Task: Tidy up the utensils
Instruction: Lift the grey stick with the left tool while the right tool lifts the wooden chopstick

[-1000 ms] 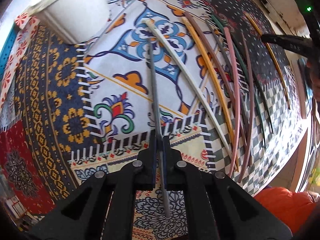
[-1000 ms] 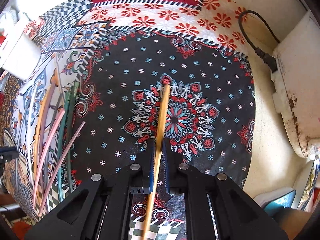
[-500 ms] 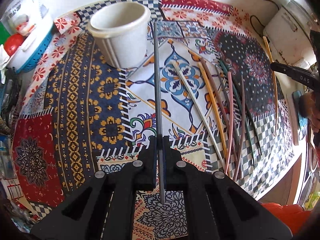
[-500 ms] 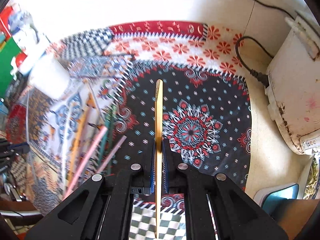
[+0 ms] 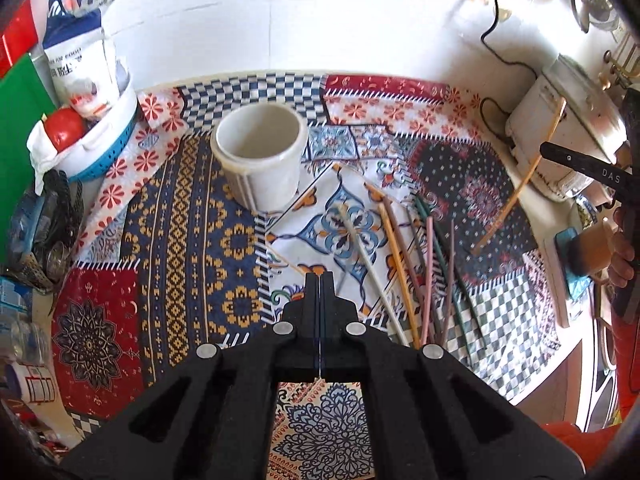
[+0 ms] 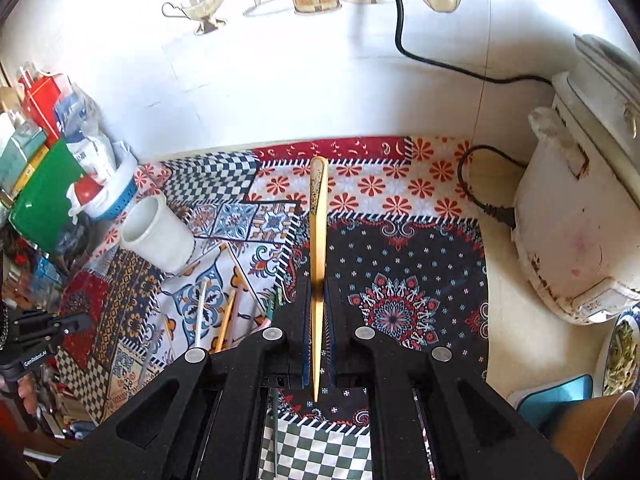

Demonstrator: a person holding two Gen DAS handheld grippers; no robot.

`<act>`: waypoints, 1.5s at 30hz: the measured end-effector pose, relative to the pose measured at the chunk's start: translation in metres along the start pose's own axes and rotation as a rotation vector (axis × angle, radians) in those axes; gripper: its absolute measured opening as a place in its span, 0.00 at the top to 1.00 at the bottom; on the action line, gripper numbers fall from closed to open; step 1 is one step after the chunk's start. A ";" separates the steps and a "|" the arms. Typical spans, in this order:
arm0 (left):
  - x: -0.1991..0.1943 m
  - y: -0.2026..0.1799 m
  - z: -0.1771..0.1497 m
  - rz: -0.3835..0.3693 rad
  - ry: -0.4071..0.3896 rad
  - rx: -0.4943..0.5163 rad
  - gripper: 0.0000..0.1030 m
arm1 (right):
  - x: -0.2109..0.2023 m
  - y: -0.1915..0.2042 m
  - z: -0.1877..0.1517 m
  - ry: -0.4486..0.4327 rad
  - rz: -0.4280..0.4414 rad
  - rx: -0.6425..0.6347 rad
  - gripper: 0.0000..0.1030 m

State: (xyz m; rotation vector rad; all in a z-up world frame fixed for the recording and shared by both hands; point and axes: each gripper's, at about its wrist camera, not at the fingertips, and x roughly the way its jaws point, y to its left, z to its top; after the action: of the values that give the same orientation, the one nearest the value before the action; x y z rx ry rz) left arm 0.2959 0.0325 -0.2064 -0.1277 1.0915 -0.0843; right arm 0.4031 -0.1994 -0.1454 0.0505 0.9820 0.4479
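My left gripper [image 5: 320, 277] is shut, and no stick shows ahead of its fingers [image 5: 310, 296]. It hangs above the patchwork cloth [image 5: 192, 248], in front of the empty white cup [image 5: 260, 160]. Several coloured chopsticks [image 5: 400, 260] lie fanned on the cloth to its right. My right gripper [image 6: 318, 280] is shut on a yellow wooden chopstick [image 6: 319, 216], which points away toward the wall. The left wrist view shows that chopstick [image 5: 516, 188] raised at the right. The cup [image 6: 154, 236] stands at far left in the right wrist view. A thin grey stick [image 6: 276, 432] shows under the right gripper.
A worn white rice cooker [image 6: 580, 220] with a black cable [image 6: 472, 184] stands at the right. A blue-rimmed basket [image 5: 100, 148] with a bag and a green board [image 5: 20, 140] crowd the back left. A paper cup [image 6: 592, 432] sits near the table's right edge.
Both grippers rose and tipped upward, bringing the cup and wall into view. The grey chopstick that stuck out of the left fingers no longer shows. The yellow chopstick stays gripped.
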 end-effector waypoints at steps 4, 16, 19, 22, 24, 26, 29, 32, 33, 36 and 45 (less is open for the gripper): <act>-0.004 0.001 0.007 0.005 -0.016 0.018 1.00 | -0.012 0.007 0.012 -0.041 0.005 -0.025 0.95; 0.085 -0.038 -0.009 -0.069 0.247 0.187 0.90 | -0.024 0.029 0.039 -0.098 0.019 -0.107 0.95; 0.104 -0.053 -0.009 -0.081 0.289 0.226 0.90 | -0.023 0.031 0.044 -0.101 0.024 -0.124 0.95; 0.116 -0.065 -0.005 -0.080 0.314 0.276 0.90 | -0.023 0.032 0.048 -0.103 0.033 -0.135 0.95; 0.124 -0.072 -0.001 -0.082 0.332 0.307 0.90 | -0.024 0.033 0.050 -0.107 0.034 -0.140 0.95; 0.131 -0.078 0.003 -0.082 0.347 0.336 0.90 | -0.024 0.032 0.052 -0.107 0.040 -0.145 0.98; 0.142 -0.085 0.008 -0.087 0.374 0.366 0.90 | -0.025 0.031 0.055 -0.112 0.052 -0.143 0.98; 0.149 -0.090 0.012 -0.081 0.388 0.391 0.90 | -0.024 0.030 0.057 -0.116 0.057 -0.151 0.98; 0.151 -0.092 0.013 -0.078 0.393 0.404 0.90 | -0.024 0.030 0.057 -0.114 0.057 -0.154 0.98; 0.158 -0.095 0.015 -0.068 0.419 0.421 0.90 | -0.018 0.026 0.057 -0.099 0.059 -0.152 0.98; 0.164 -0.101 0.007 -0.049 0.401 0.454 0.96 | 0.013 -0.012 0.056 -0.002 0.004 -0.058 0.97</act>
State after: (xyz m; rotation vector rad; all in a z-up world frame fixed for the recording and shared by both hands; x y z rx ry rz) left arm 0.3769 -0.0887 -0.3330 0.2825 1.4412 -0.4121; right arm 0.4585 -0.1960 -0.1275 0.0011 0.9663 0.4793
